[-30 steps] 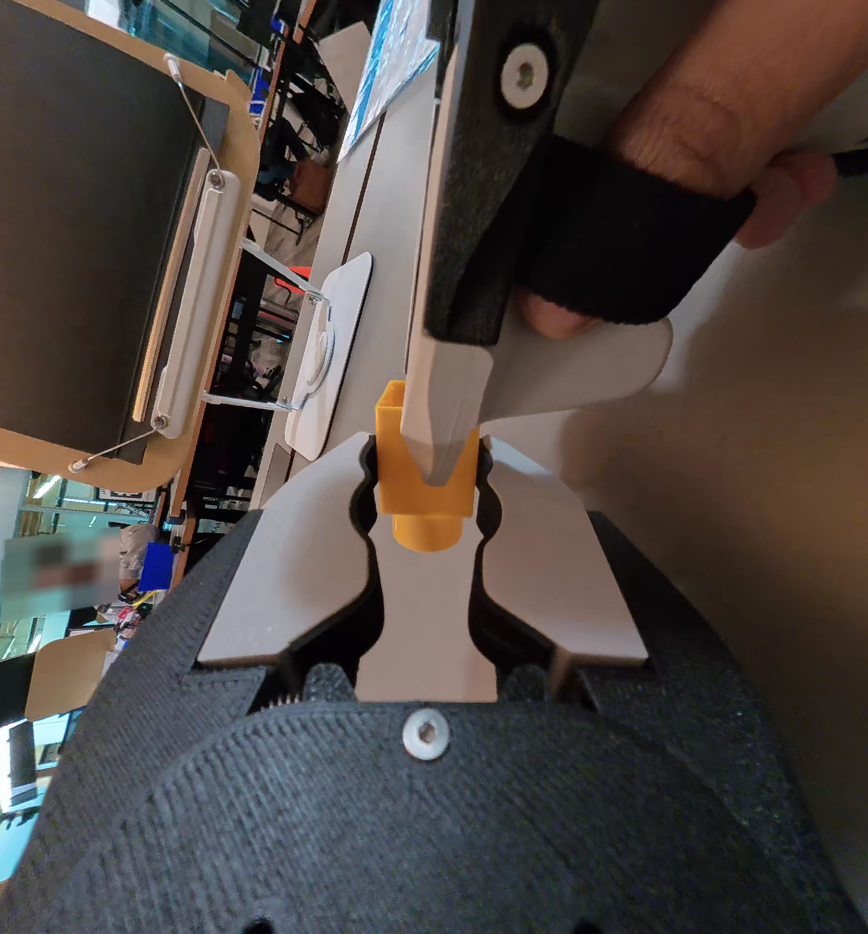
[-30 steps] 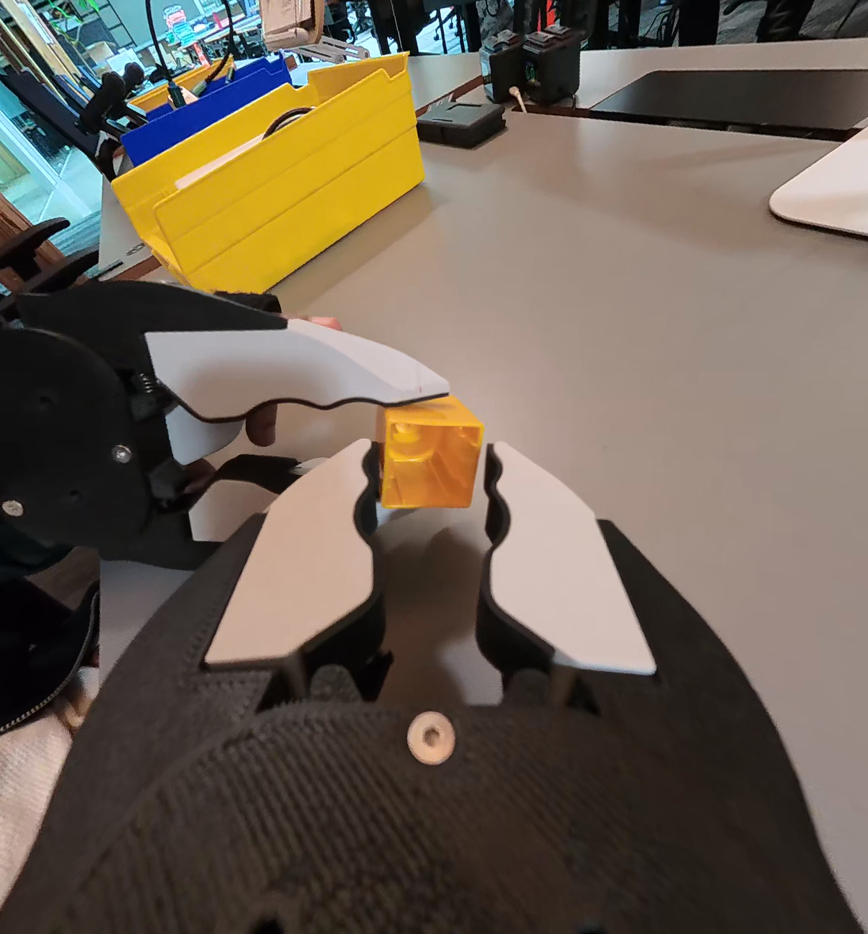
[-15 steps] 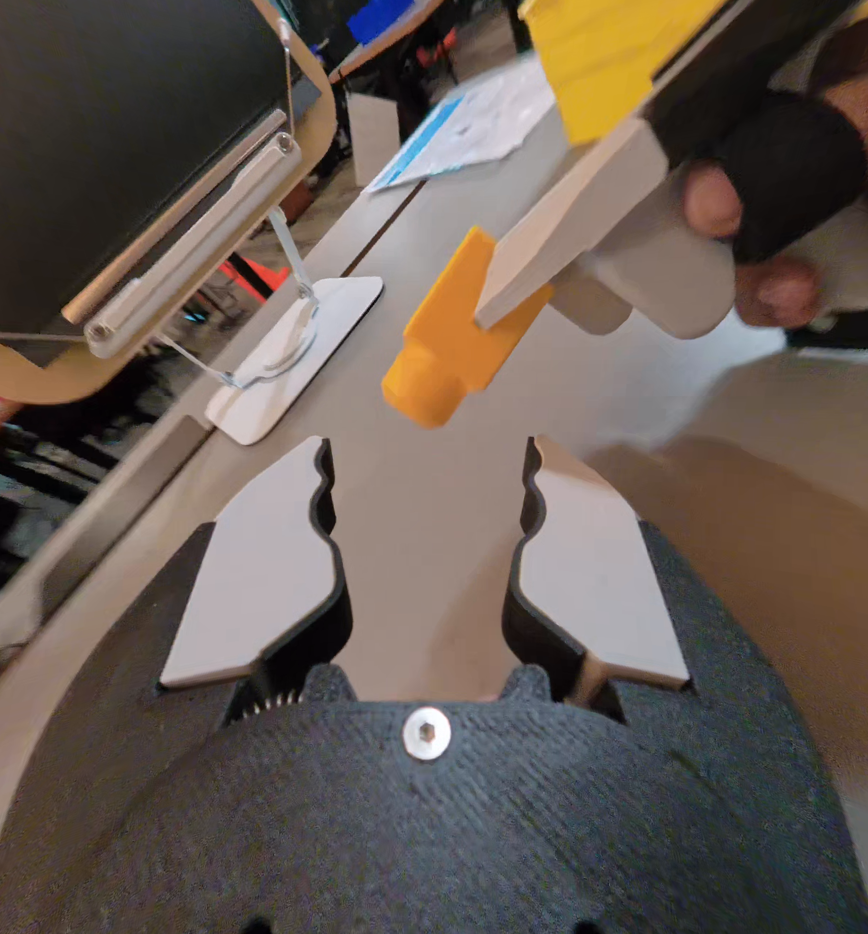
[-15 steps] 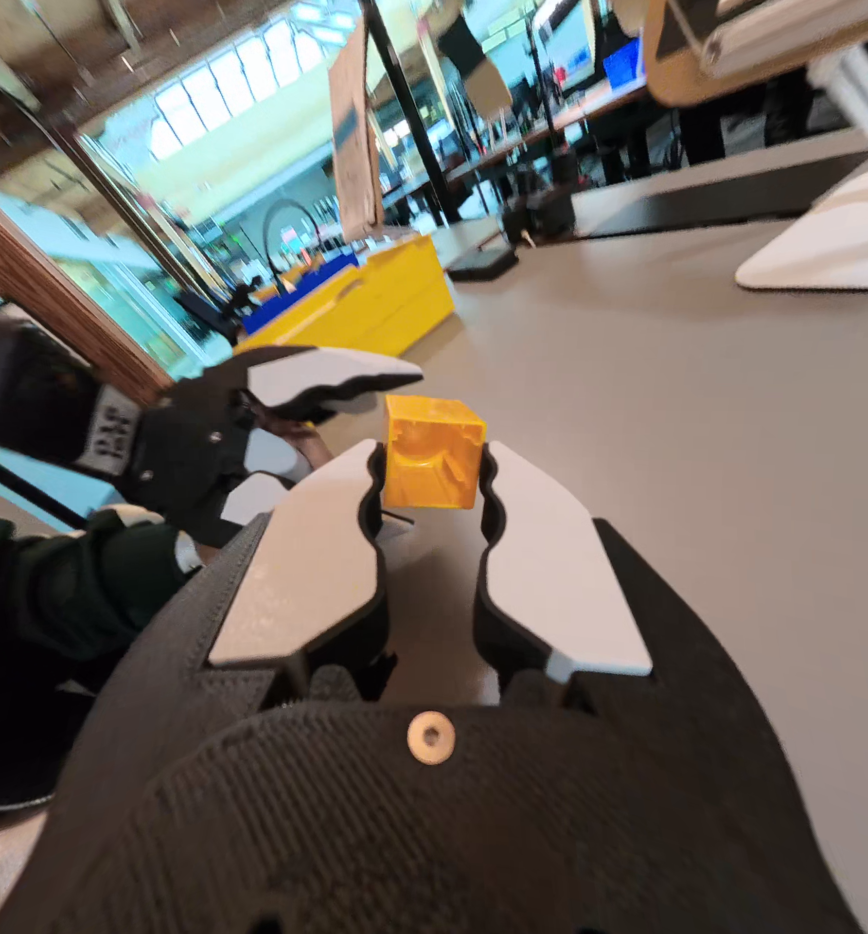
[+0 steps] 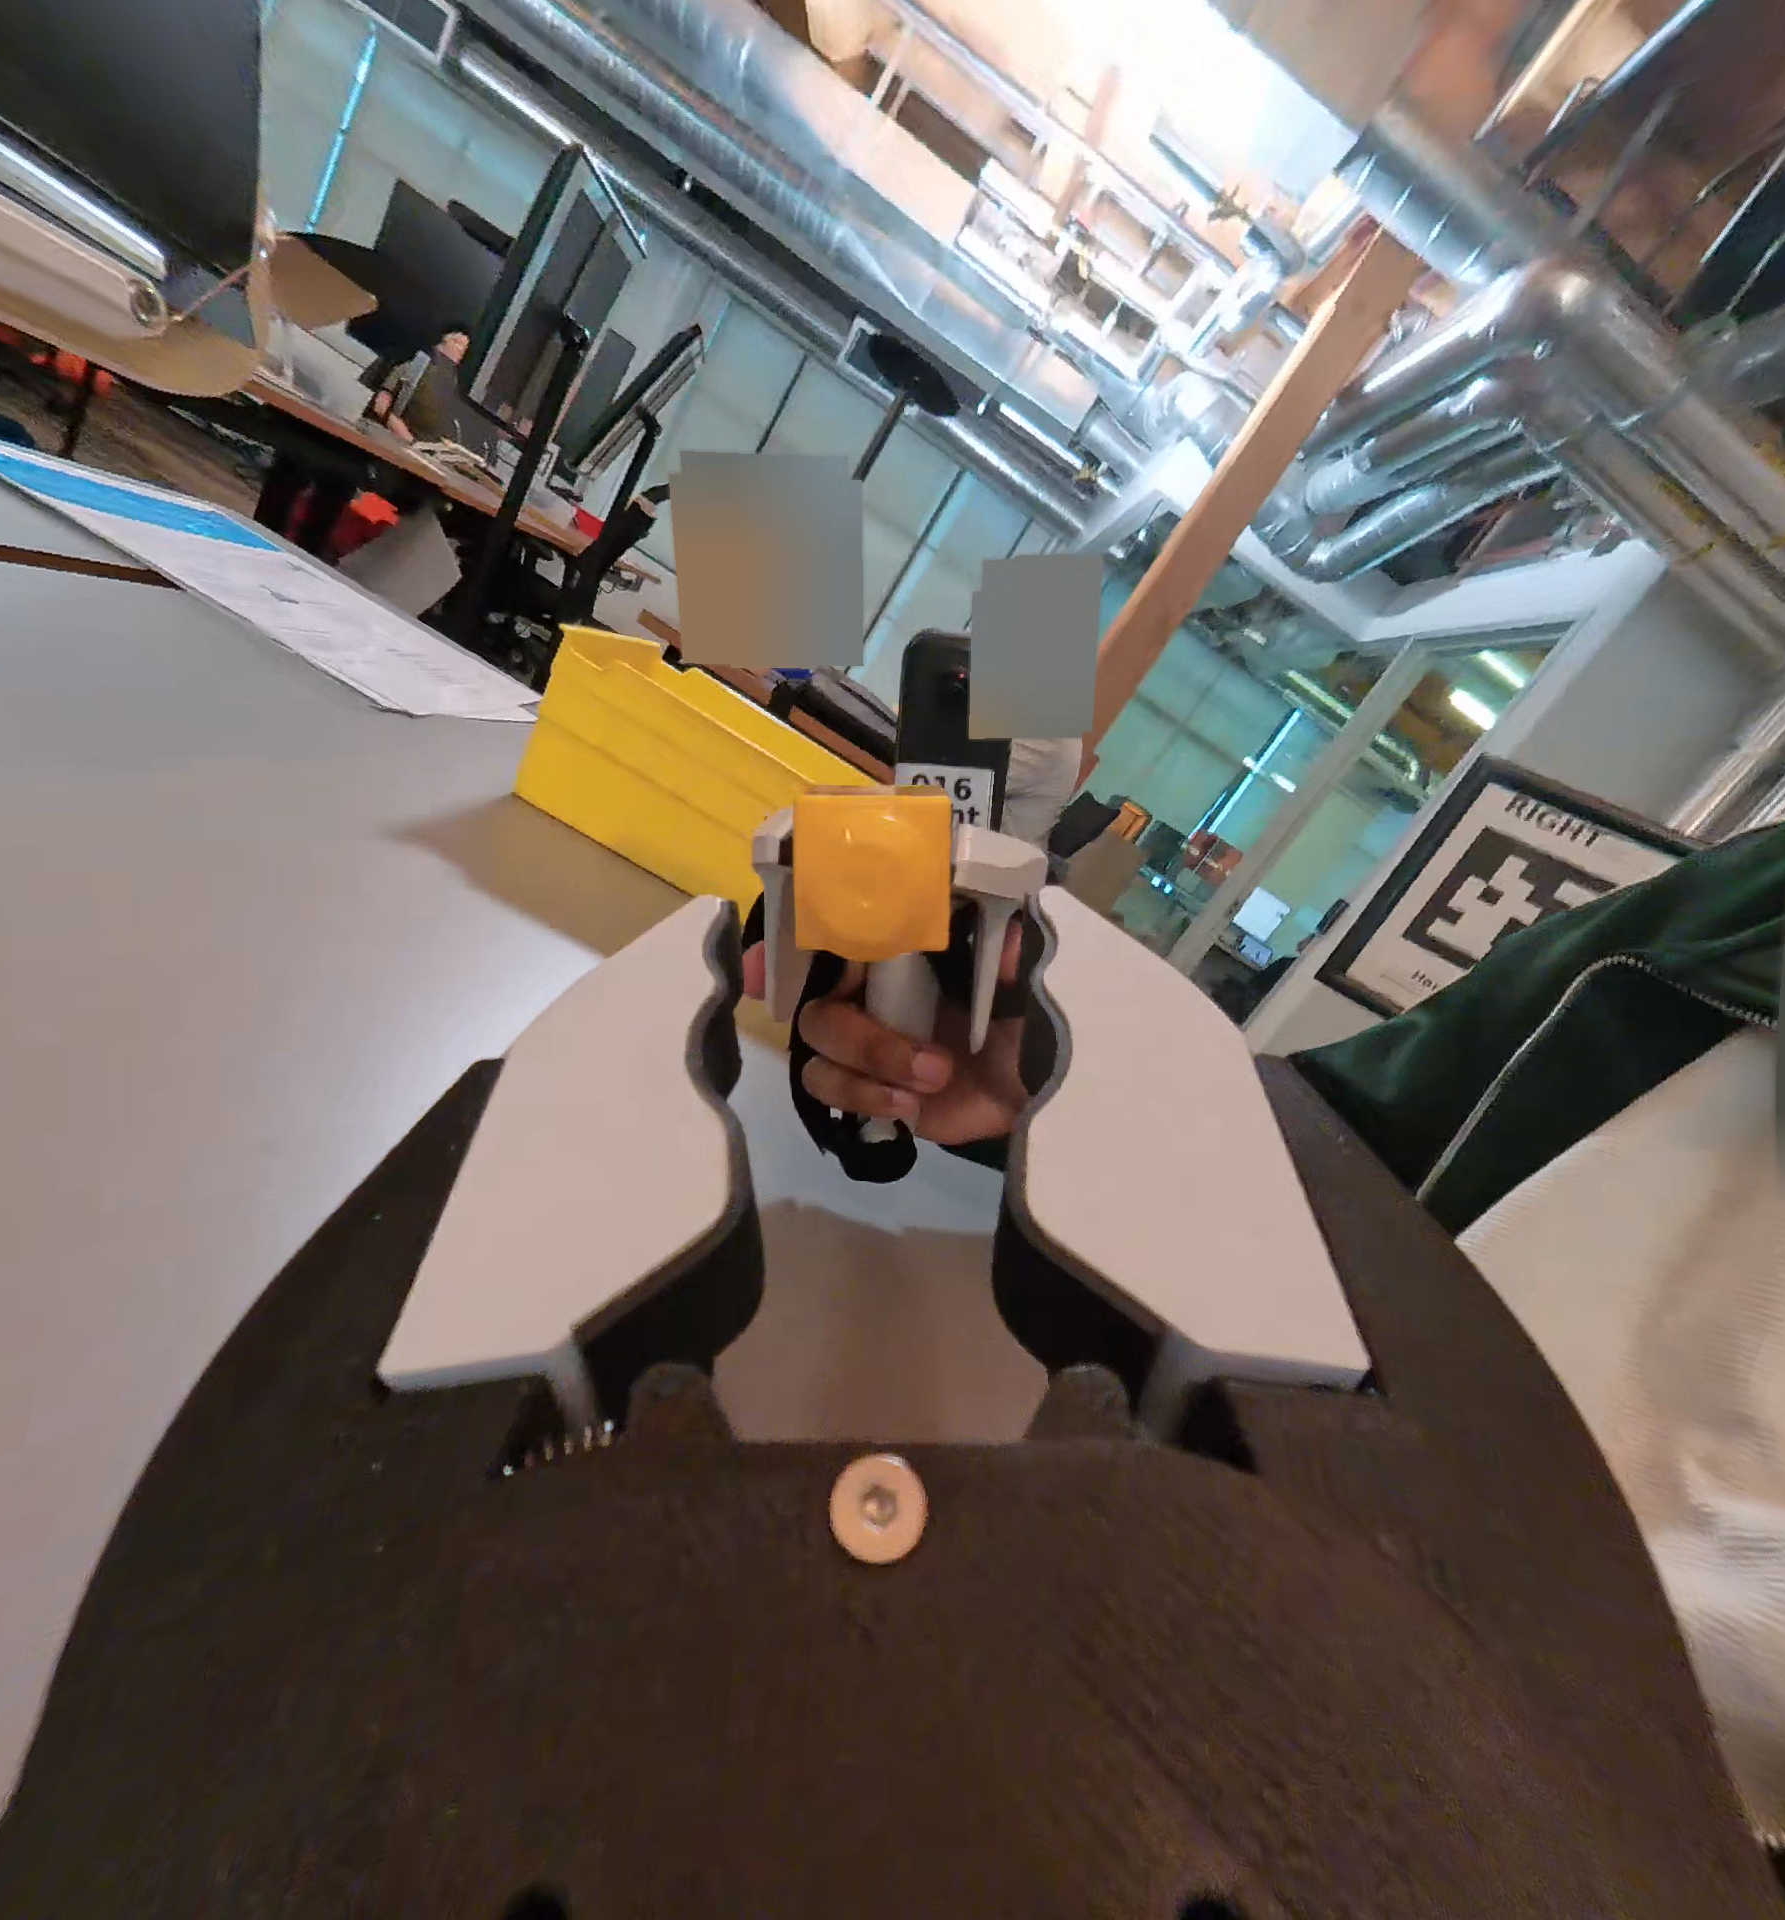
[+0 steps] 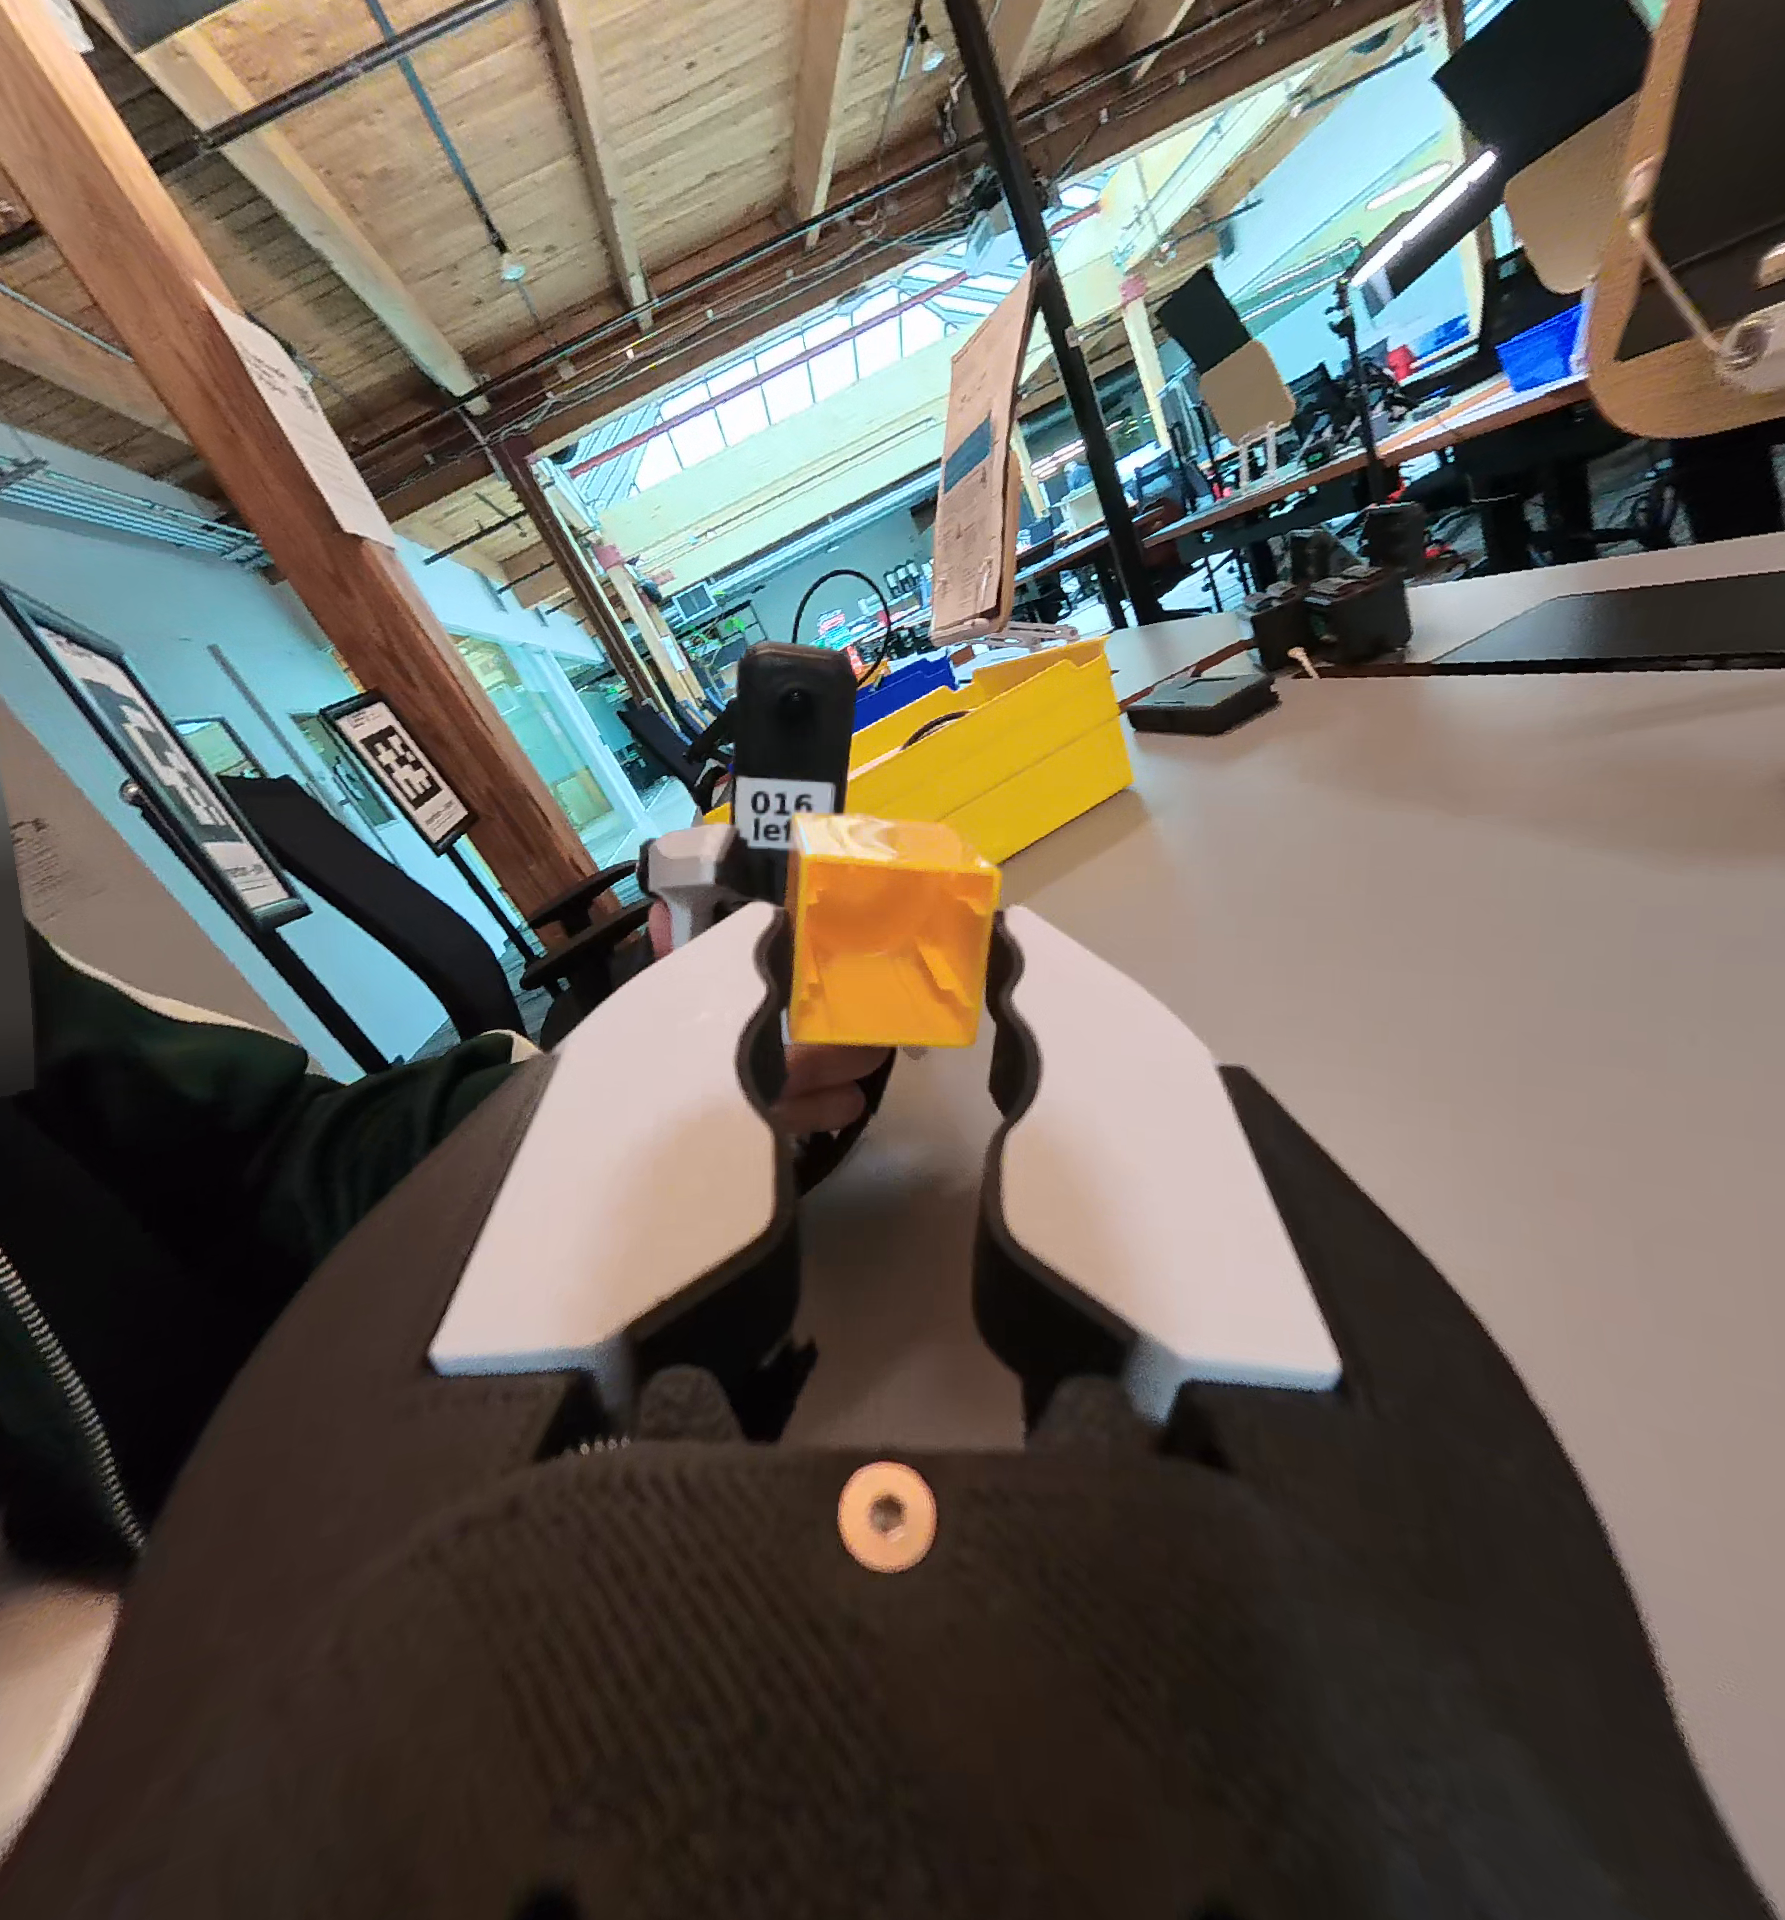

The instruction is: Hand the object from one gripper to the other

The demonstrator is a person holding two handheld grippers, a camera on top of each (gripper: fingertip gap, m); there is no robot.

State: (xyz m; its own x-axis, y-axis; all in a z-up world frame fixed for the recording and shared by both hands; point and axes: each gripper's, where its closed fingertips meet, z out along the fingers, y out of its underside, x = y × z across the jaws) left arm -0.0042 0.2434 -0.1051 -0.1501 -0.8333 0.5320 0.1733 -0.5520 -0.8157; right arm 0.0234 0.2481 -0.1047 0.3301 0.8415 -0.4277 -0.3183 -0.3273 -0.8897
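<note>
The right claw (image 6: 888,971) pinches the yellow block (image 6: 890,940) between its white fingertips (image 6: 1059,1003), holding it up above the grey surface (image 6: 1439,987) with its hollow underside turned back toward the right wrist camera. In the left wrist view the same block (image 5: 870,871) shows its closed face, gripped on both sides by the far claw's fingers.

The left claw (image 5: 875,961) is spread, with nothing between its fingers (image 5: 659,997). It points straight at the block and stands apart from it.

A second ago both claws were at the block together, the left one closed round it; half a second ago the left one had let go and opened while the right one carried the block off. Now the two claws face each other head-on, and both views have tilted up to take in the ceiling.

A yellow bin (image 5: 659,769) sits on the surface behind the block, and a printed sheet (image 5: 275,603) lies farther off. The person's hand (image 5: 893,1070) on the right handle shows below the block, though part of it is hidden.
</note>
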